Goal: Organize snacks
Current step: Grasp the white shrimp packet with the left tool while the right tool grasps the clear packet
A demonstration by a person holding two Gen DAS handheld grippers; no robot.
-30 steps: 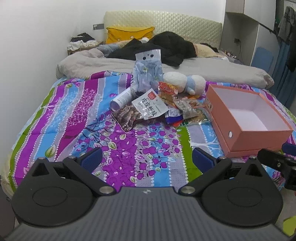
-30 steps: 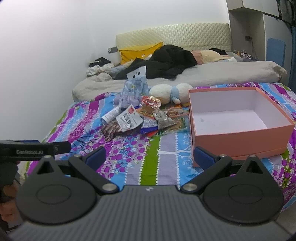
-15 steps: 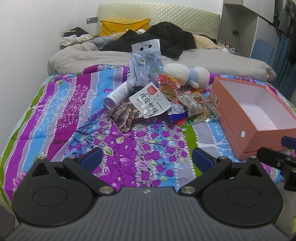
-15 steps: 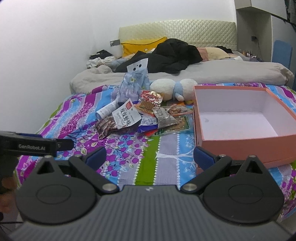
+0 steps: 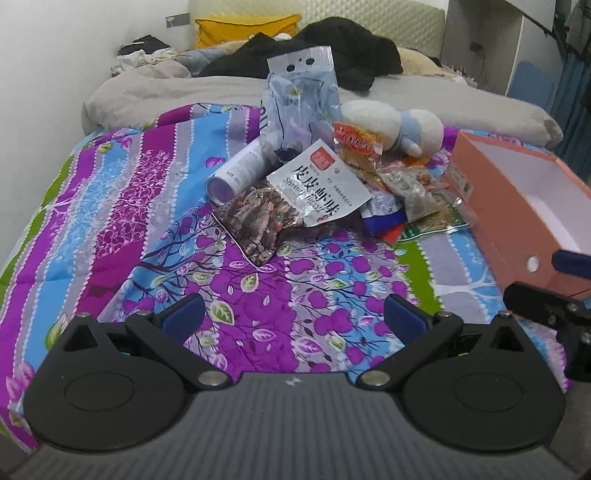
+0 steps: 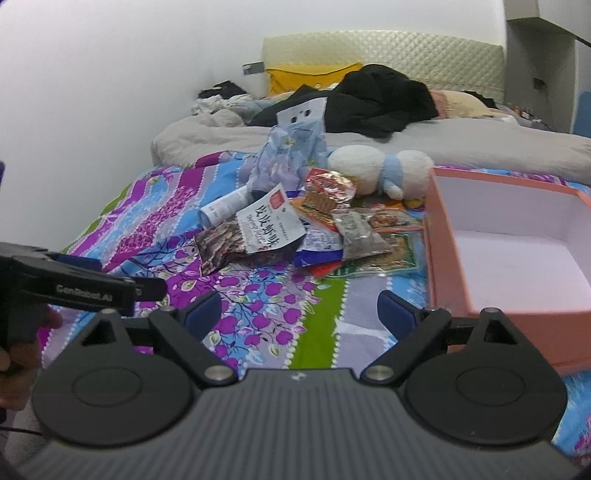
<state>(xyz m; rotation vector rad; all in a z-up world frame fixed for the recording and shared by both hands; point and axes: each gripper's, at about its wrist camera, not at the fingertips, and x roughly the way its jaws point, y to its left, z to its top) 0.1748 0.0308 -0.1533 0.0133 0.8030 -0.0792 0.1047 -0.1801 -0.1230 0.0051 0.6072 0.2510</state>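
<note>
A pile of snack packets lies on the flowered bedspread (image 5: 258, 288): a white shrimp-snack bag (image 5: 317, 184) (image 6: 271, 223), a tall pale blue bag (image 5: 301, 99) (image 6: 291, 155), a red-orange packet (image 5: 356, 144) (image 6: 327, 194), a grey packet (image 6: 358, 234) and a white tube (image 5: 236, 173). An open pink box (image 5: 524, 206) (image 6: 517, 251) stands right of the pile, with nothing in it. My left gripper (image 5: 293, 319) is open and empty, short of the pile. My right gripper (image 6: 299, 310) is open and empty, beside the box's near corner.
A white and blue plush toy (image 5: 399, 125) lies behind the pile. A grey duvet (image 5: 406, 96), black clothes (image 6: 376, 99) and a yellow pillow (image 5: 243, 26) fill the head of the bed. A wall runs along the left. The left gripper shows in the right wrist view (image 6: 74, 284).
Both grippers have moved forward over the bed towards the snack pile and the box. Both stay open and empty.
</note>
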